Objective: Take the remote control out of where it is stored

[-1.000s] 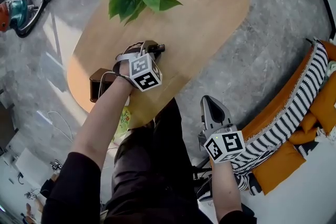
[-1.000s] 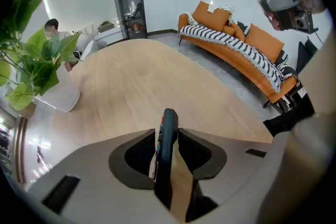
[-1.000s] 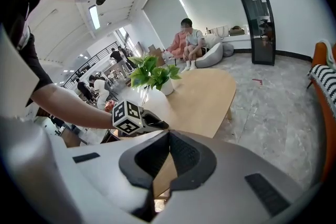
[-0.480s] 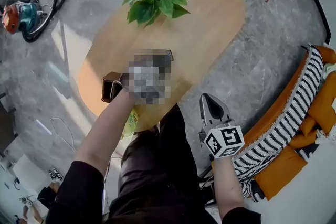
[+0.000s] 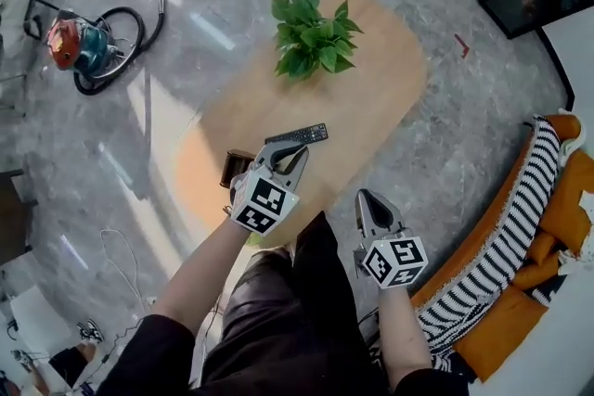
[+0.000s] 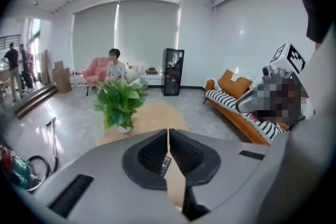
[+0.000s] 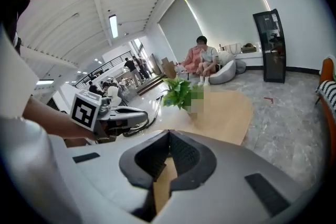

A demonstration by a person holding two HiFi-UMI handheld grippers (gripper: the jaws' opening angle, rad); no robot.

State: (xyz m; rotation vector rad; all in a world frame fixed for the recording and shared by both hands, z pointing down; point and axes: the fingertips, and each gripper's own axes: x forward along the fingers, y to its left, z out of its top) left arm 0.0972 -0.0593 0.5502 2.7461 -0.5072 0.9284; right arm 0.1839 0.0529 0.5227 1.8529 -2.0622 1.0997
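At centre frame, the remote control (image 5: 299, 134) lies on the oval table (image 5: 371, 97), just beyond the left gripper (image 5: 299, 153) (jaws just closed, nothing between them). Lower right, the right gripper (image 5: 366, 197) is likewise shut and empty.

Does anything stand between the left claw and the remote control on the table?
Nothing visible does. The remote control lies bare on the table beyond the left claw, whose jaws have just closed on nothing; the plant stands well past it.
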